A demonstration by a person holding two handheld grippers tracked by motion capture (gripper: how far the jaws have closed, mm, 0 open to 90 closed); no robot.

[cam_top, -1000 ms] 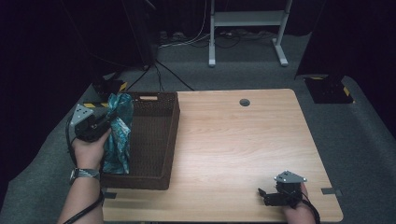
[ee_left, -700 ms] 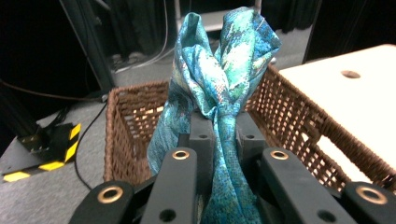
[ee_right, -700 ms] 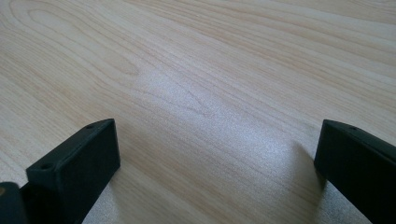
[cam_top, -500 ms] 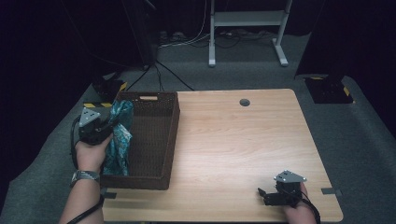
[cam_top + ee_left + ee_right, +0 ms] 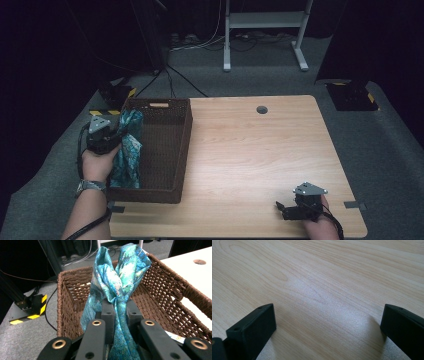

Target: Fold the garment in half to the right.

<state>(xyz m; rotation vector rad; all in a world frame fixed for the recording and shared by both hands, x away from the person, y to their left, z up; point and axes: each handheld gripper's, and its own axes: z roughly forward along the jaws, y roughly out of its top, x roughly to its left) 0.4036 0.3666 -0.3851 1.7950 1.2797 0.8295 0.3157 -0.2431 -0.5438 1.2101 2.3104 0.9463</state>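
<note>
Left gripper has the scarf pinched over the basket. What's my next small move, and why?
Probably lift it a little higher. The left gripper is shut on the teal scarf, whose tail hangs inside the wicker basket; more height should clear it.

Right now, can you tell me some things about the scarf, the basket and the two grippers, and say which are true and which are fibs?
1. The left gripper is pinching the scarf. True.
2. The scarf is plain red. False: it is blue-green with a pattern.
3. The basket sits on the left part of the table. True.
4. The right gripper holds a cup. False: its jaws stand wide apart over bare wood with nothing between them.
5. The scarf lies flat on the table. False: it hangs from the left gripper at the basket's left side.
</note>
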